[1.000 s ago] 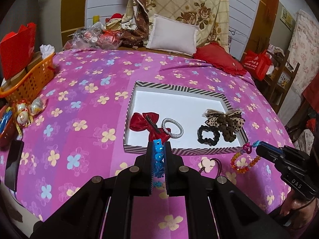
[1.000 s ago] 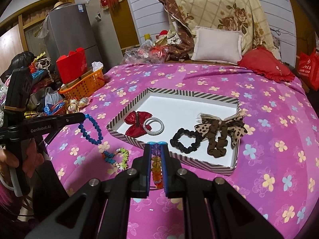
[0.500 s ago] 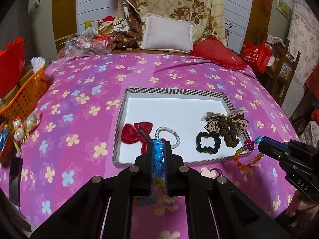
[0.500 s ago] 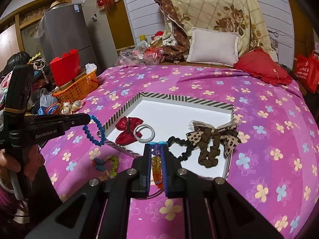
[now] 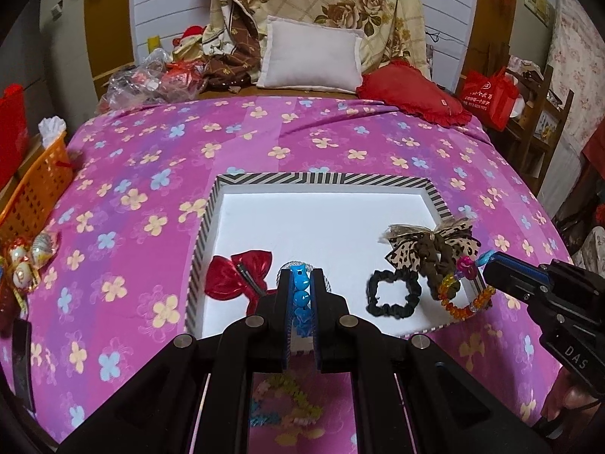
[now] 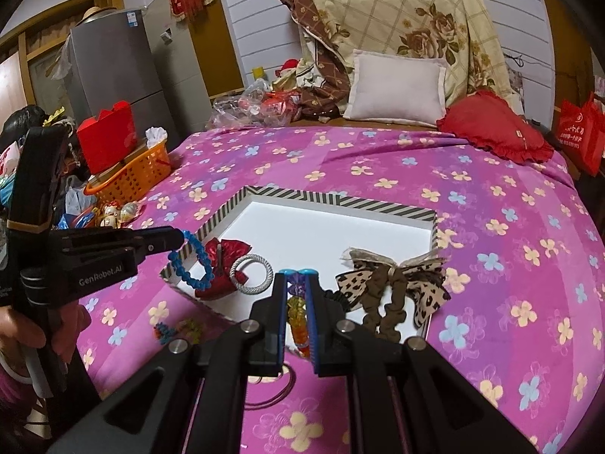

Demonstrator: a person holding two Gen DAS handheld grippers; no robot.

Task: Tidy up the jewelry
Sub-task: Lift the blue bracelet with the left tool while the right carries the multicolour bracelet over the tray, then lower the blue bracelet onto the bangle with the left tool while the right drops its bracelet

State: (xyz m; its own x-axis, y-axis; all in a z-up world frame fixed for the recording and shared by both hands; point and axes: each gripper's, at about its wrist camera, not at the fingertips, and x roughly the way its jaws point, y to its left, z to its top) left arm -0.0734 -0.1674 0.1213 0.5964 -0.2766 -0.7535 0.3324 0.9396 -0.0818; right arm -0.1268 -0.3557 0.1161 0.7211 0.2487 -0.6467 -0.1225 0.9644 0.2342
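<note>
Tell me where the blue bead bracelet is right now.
The blue bead bracelet hangs pinched in the left gripper, at the left of the right wrist view, over the striped tray's near-left corner, in front of the red bow.

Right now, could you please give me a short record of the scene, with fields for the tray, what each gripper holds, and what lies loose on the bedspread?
tray: striped rim, white floor, on the flowered bedspread
in tray: red bow, silver ring, black scrunchie, leopard bow
left gripper: jaws shut on blue bead bracelet
right gripper: jaws shut on orange bead bracelet
loose on bedspread: multicoloured bracelet
</note>
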